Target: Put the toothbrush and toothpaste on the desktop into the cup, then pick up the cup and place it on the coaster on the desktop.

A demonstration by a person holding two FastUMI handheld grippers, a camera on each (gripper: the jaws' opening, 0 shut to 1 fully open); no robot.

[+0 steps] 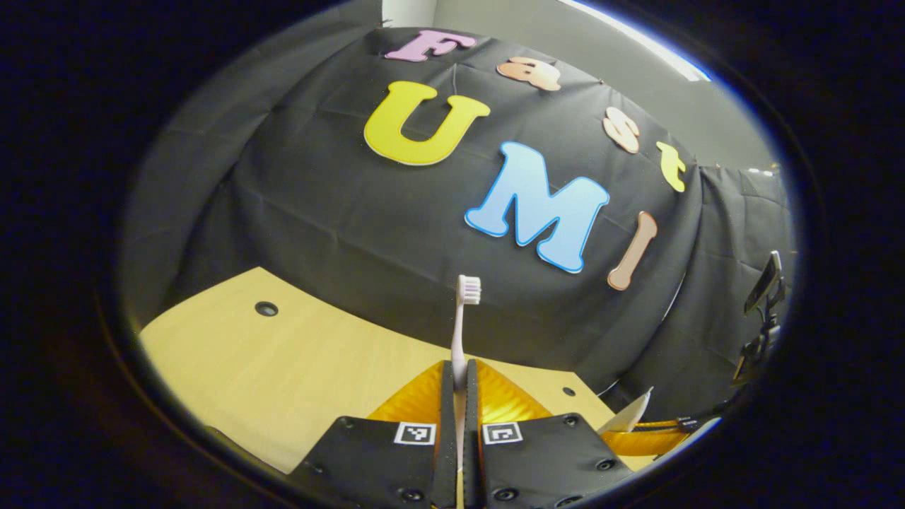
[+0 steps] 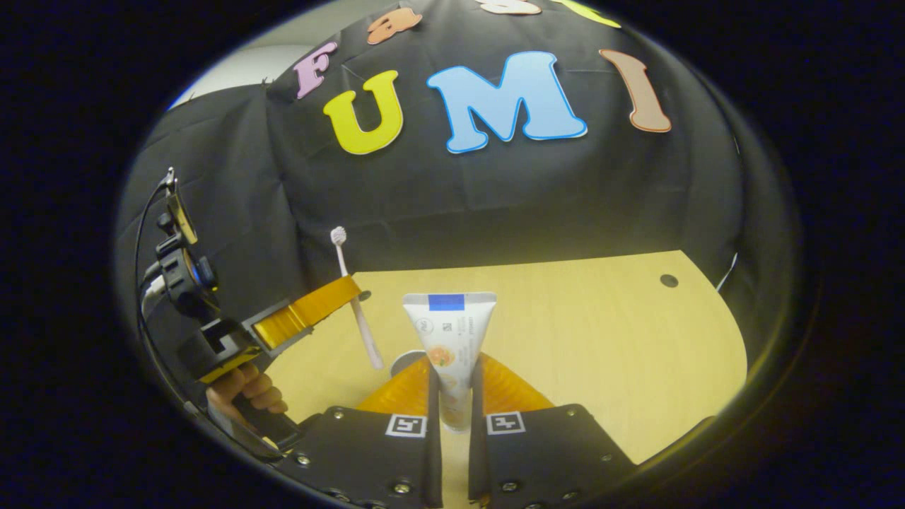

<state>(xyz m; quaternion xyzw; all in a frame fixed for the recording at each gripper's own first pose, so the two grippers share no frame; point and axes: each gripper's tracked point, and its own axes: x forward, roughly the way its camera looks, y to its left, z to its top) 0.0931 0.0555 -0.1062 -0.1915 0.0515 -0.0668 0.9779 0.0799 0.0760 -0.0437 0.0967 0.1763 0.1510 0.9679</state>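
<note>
In the left gripper view a pale toothbrush (image 1: pixel 461 332) stands upright, bristle head up, with my left gripper (image 1: pixel 458 385) shut on its handle. My right gripper (image 2: pixel 452 396) is shut on a white toothpaste tube (image 2: pixel 450 332) whose flat crimped end points up. The right gripper view also shows the left gripper (image 2: pixel 332 300) off to the left, above the table, with the toothbrush (image 2: pixel 353 297) slanting down through its fingers. A small pale grey curved edge (image 2: pixel 404 362), possibly the cup's rim, peeks out behind the tube near the brush's lower end; the rest is hidden.
The light wooden desktop (image 2: pixel 601 339) spreads to the right, with a small dark hole (image 2: pixel 668 281) near its far edge. A hand (image 2: pixel 244 392) grips the left gripper's handle. The toothpaste's white corner (image 1: pixel 626 417) pokes in at the lower right of the left gripper view.
</note>
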